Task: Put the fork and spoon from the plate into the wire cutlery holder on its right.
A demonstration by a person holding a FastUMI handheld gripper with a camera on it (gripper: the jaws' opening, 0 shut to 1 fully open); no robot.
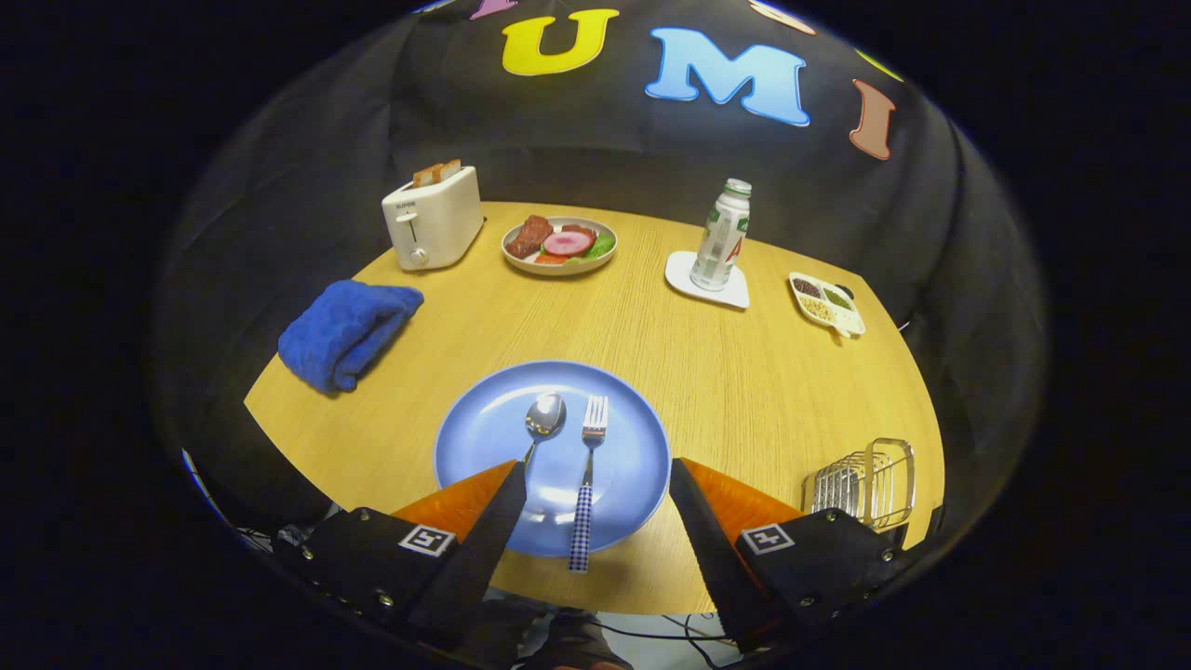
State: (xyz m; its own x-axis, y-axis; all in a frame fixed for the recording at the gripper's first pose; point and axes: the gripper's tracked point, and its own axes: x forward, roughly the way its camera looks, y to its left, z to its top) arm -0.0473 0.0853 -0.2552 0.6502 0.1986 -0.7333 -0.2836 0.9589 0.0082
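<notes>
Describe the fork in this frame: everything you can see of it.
The fork lies flat on the blue plate, tines pointing away, beside the spoon without touching it. Shiny metal head and neck, blue-and-white checked handle whose end overhangs the plate's near rim. It sits between the open tongs, which do not touch it.

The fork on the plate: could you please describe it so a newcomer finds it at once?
On the wooden table, the blue plate lies just ahead of the open fingers. The fork lies on it right of the spoon, set apart by its tines and checked handle.
</notes>
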